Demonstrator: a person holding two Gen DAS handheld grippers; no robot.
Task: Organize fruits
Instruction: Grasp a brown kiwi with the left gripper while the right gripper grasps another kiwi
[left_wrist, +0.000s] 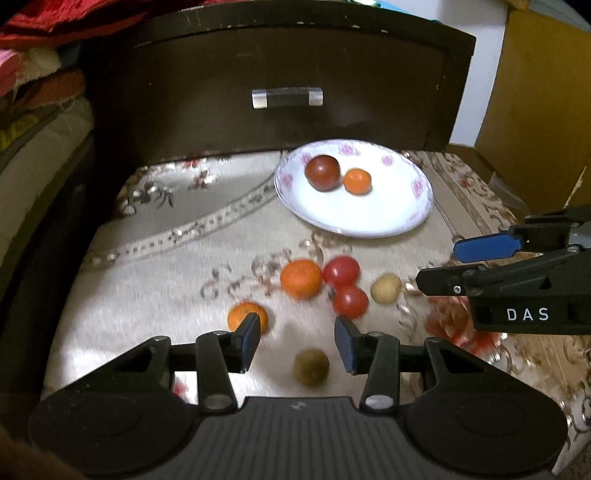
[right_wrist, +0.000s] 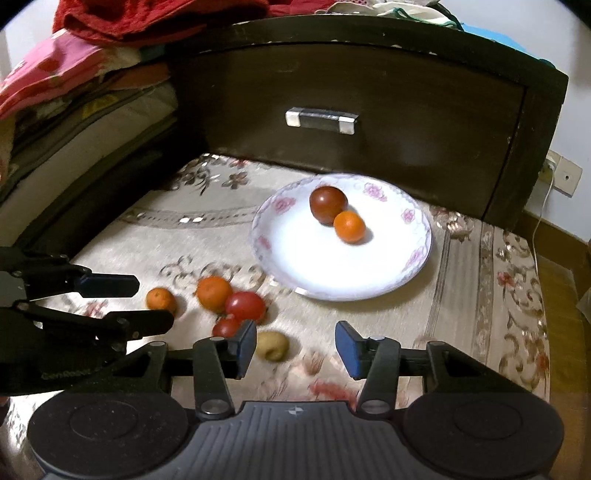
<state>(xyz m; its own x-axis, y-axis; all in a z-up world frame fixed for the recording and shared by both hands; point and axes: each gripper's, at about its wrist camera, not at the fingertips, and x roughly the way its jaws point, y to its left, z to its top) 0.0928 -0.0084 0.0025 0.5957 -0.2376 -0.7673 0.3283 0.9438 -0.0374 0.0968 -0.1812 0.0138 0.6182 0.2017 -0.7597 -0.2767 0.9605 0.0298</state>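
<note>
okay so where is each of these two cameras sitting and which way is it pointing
Left wrist: on the left gripper, angled down at loose fruit; the right gripper enters from the right edge.
Right wrist: on the right gripper, angled down at the patterned cloth; the left gripper enters from the left edge.
Shared: the white plate, dark drawer front.

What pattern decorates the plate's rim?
Pink flowers on the white plate, clearest in the right wrist view.

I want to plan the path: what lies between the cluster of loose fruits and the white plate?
Only bare floral cloth lies between the loose fruits and the plate. Both wrist views show it.
</note>
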